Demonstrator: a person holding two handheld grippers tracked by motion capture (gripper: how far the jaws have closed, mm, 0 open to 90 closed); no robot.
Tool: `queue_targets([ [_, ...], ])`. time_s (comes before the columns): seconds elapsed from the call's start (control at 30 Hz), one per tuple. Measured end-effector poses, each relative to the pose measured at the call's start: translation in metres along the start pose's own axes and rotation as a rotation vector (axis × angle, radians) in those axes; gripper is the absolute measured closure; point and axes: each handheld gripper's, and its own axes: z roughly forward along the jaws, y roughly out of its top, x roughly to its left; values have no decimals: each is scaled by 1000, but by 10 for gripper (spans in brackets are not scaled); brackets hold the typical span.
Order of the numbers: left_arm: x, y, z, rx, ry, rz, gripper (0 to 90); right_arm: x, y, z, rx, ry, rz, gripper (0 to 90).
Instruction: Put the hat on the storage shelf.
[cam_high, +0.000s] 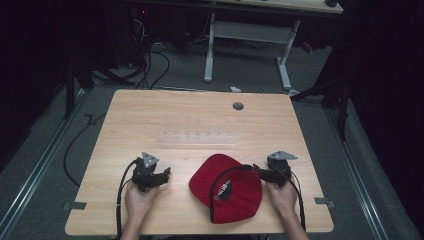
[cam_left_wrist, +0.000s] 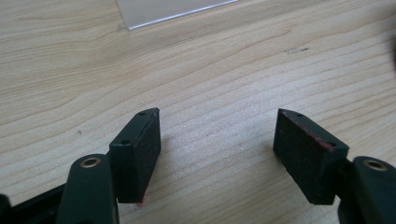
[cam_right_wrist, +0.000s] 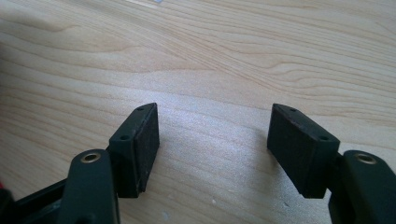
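Note:
A red cap (cam_high: 246, 199) lies on the wooden table (cam_high: 165, 110) near the front edge, its black-lined inside turned up. Left of the cap, my left gripper (cam_high: 166, 173) rests low over the wood and points toward it. In the left gripper view my left gripper (cam_left_wrist: 217, 123) is open, with bare wood between the pads. My right gripper (cam_high: 257, 169) sits at the cap's right rim, very close to it; I cannot tell if it touches. In the right gripper view my right gripper (cam_right_wrist: 213, 120) is open over bare wood.
A clear plastic strip (cam_high: 198, 135) lies flat at the table's middle, and its corner (cam_left_wrist: 163, 9) shows beyond the left jaws. A grey round grommet (cam_high: 238, 106) sits near the far edge. Behind the table stand a white desk frame (cam_high: 247, 35) and floor cables (cam_high: 150, 65).

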Motion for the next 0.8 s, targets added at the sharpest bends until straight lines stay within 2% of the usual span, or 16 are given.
queue_targets([
  [0.3, 0, 0, 0, 1, 0, 0, 316, 0, 0, 0, -1, 1, 1, 333],
  [0.4, -1, 0, 0, -1, 3, -4, 315, 0, 0, 1, 11, -1, 4, 260],
  [0.67, 0, 0, 0, 0, 4, -2, 314, -1, 0, 0, 11, 1, -1, 262],
  [0.8, 0, 0, 0, 0, 4, -2, 314, -3, -1, -2, 6, -10, 10, 344],
])
